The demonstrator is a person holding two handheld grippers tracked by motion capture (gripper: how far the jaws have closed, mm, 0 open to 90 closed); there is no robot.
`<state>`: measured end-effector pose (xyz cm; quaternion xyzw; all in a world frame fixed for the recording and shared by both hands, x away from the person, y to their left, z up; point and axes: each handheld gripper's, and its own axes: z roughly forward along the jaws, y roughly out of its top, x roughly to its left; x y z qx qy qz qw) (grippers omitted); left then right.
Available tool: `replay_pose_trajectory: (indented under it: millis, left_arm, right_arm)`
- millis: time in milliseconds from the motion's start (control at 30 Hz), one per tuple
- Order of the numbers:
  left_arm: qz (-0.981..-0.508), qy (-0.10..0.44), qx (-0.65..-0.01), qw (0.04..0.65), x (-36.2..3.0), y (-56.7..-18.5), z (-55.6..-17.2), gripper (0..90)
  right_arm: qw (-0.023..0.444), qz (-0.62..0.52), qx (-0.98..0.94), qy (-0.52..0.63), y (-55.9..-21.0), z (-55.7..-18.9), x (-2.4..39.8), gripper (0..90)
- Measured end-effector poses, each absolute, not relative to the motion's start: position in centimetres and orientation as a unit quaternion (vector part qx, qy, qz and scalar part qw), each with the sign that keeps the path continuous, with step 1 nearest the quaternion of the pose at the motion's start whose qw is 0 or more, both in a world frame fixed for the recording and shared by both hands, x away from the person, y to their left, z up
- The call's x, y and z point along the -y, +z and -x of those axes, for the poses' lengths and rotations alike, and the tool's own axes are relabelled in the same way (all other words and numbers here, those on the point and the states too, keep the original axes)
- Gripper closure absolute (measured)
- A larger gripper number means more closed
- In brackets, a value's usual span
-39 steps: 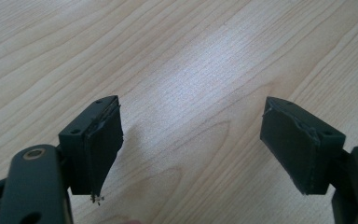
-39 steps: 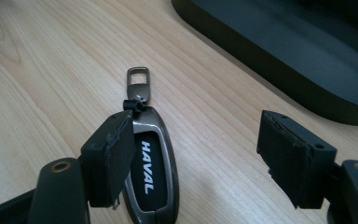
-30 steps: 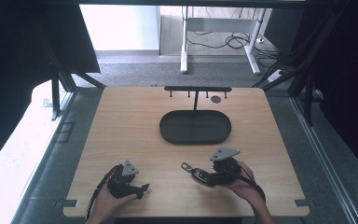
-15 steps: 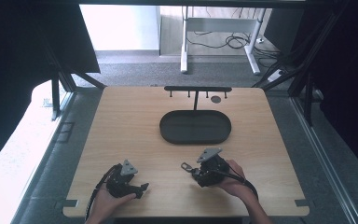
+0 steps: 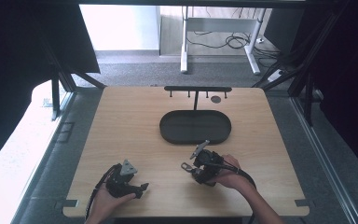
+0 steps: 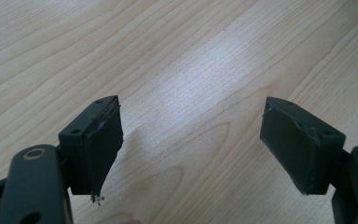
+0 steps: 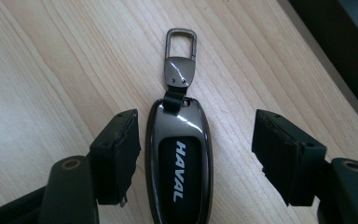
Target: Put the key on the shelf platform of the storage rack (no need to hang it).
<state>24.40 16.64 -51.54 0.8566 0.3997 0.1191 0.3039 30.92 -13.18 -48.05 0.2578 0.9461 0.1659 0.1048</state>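
A dark key fob [image 7: 179, 172] marked HAVAL is being straddled by the wide-open right gripper [image 7: 196, 154] near the bench's [image 5: 121, 121] front edge, right of middle; the fob is lying flat on the wood between the jaws, closer to the left jaw, its metal clip [image 7: 180, 51] pointing away. The left gripper [image 6: 191, 149] is being held wide open over bare wood near the front left corner, gripping nothing. A black oval tray [image 5: 195, 127] is sitting mid-bench, with a hook rack [image 5: 197, 88] along the far edge
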Motion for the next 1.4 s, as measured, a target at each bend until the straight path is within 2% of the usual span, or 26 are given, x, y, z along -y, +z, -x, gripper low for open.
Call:
replay_pose_trajectory:
  millis: [400, 567, 833, 933, 1400]
  left_arm:
    - [-0.858, 0.116, -0.399, 0.302, -16.6, -51.6, -24.4, 21.5]
    - [-0.858, 0.115, -0.399, 0.302, -16.6, -51.6, -24.4, 21.5]
    - [-0.859, 0.114, -0.399, 0.300, -16.5, -51.8, -24.5, 21.5]
    - [-0.859, 0.114, -0.399, 0.300, -16.5, -51.8, -24.5, 21.5]
    - [-0.859, 0.113, -0.401, 0.298, -16.5, -51.9, -24.5, 21.6]
  right_arm:
    - [0.086, -0.241, -0.960, 0.113, -49.1, -31.2, 12.3, 33.5]
    - [0.075, -0.245, -0.961, 0.104, -49.7, -31.6, 12.2, 40.2]
    - [0.061, -0.249, -0.962, 0.094, -50.2, -32.0, 12.0, 44.0]
    - [0.058, -0.252, -0.961, 0.097, -50.2, -32.3, 12.0, 48.2]
    - [0.038, -0.252, -0.961, 0.104, -50.0, -32.8, 12.5, 49.4]
